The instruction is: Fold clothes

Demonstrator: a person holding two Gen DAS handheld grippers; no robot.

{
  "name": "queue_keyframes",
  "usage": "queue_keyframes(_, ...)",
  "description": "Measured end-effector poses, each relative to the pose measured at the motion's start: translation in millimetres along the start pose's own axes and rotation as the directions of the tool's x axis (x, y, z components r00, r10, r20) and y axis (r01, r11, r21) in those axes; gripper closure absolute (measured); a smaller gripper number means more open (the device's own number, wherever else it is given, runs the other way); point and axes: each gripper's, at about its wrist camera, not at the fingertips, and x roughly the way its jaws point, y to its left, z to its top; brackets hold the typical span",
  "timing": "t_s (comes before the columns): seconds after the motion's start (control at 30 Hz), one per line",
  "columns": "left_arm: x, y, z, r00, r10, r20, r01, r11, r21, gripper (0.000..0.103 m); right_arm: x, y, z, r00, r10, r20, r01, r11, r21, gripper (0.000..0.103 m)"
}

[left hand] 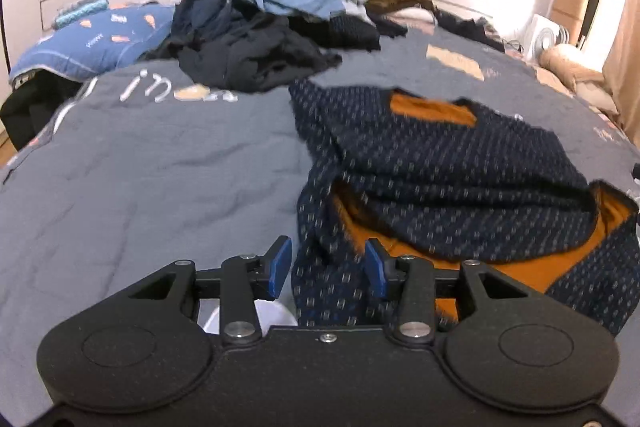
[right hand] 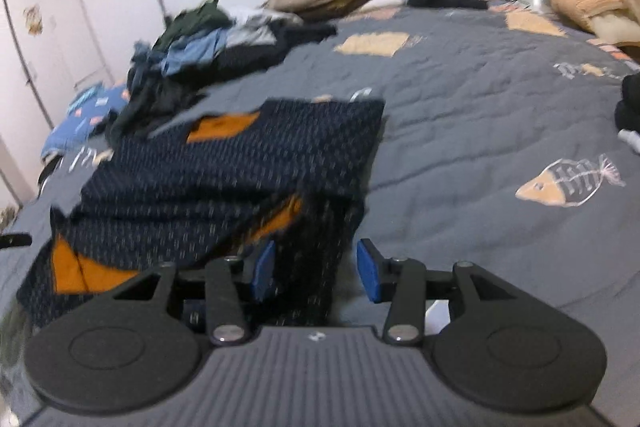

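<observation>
A: Where is the garment you are folding?

B: The dark blue dotted sweater with the orange lining (left hand: 440, 163) lies on the grey quilt (left hand: 160, 187), from 12 to 3 o'clock of your left gripper (left hand: 328, 269). Its near part is bunched and doubled over, so the lining shows at the neck and at the hem.

A: What do your claws have?

B: Your left gripper stands partly open. A strip of the sweater runs between the blue pads (left hand: 280, 267), but they do not press on it. Your right gripper (right hand: 316, 271) is the same: jaws partly apart, dark fabric hanging between them, a clear gap at the right pad.

A: Why hold it so?

B: My guess is that you have one near edge at each claw so the fold lands even on both sides.

A: And the heap?

B: The unfolded clothes pile (left hand: 256, 23) sits at 11 o'clock, well apart, so the working space stays free.
</observation>
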Motion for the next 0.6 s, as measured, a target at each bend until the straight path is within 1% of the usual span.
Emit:
queue_keyframes(0.07, 2, 5, -3, 0.999, -0.027, -0.022, 0.027, 0.999, -0.018, 0.062, 0, 2, -4, 0.999, 0.042, -0.020, -0.042, 0.999, -0.004, 0.059)
queue_keyframes(0.2, 9, 9, -8, 0.998, -0.011, -0.069, 0.008, 0.999, -0.032, 0.061, 4, 6, -8, 0.995, 0.083, -0.058, -0.082, 0.997, 0.014, 0.059)
queue_keyframes(0.27, 10, 12, -9, 0.997, -0.003, -0.073, 0.000, 0.999, -0.043, 0.052, 3, 5, -11, 0.993, 0.093, -0.069, -0.091, 0.995, 0.036, 0.059)
queue_keyframes(0.3, 10, 13, -9, 0.997, 0.001, -0.073, -0.004, 0.999, -0.048, 0.043, 3, 4, -13, 0.993, 0.096, -0.073, -0.093, 0.995, 0.046, 0.058)
queue_keyframes(0.33, 11, 14, -10, 0.997, 0.005, -0.073, -0.009, 0.999, -0.053, 0.038, 2, 3, -15, 0.992, 0.100, -0.078, -0.095, 0.994, 0.058, 0.058)
queue_keyframes(0.4, 10, 16, -12, 0.997, -0.007, -0.072, 0.002, 0.998, -0.064, 0.038, -1, 1, -19, 0.990, 0.111, -0.091, -0.104, 0.992, 0.074, 0.058)
queue_keyframes(0.5, 11, 18, -15, 0.995, -0.023, -0.100, 0.013, 0.995, -0.098, 0.038, -7, 0, -21, 0.989, 0.102, -0.106, -0.093, 0.992, 0.084, 0.058)
queue_keyframes(0.6, 8, 21, -18, 0.992, -0.044, -0.117, 0.026, 0.989, -0.145, 0.038, -14, -5, -23, 0.990, 0.101, -0.098, -0.088, 0.987, 0.132, 0.057)
